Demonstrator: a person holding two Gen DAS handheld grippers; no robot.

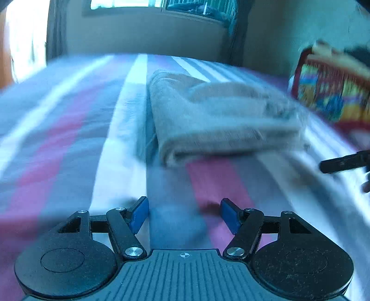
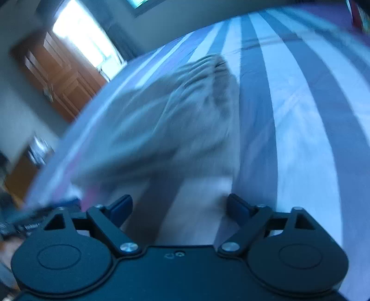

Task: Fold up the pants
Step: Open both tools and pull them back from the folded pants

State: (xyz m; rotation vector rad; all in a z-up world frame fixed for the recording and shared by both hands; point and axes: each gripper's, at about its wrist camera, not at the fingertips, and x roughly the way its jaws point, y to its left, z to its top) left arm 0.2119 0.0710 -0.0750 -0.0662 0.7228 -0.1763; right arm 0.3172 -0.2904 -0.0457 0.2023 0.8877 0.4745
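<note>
The beige pants (image 1: 222, 118) lie folded into a thick rectangular bundle on the striped bed sheet (image 1: 69, 129), ahead and slightly right of my left gripper (image 1: 184, 214). That gripper is open and empty, its blue pads apart above the sheet, short of the bundle. In the right wrist view the pants (image 2: 175, 120) show blurred, just ahead of my right gripper (image 2: 179, 209), which is open and empty. The tip of the right gripper (image 1: 342, 163) shows at the right edge of the left wrist view.
A colourful patterned cushion or bag (image 1: 330, 88) sits at the right of the bed beyond the pants. A wall with a window (image 1: 148, 4) is behind the bed. A wooden door (image 2: 60, 74) stands off the bed's left side.
</note>
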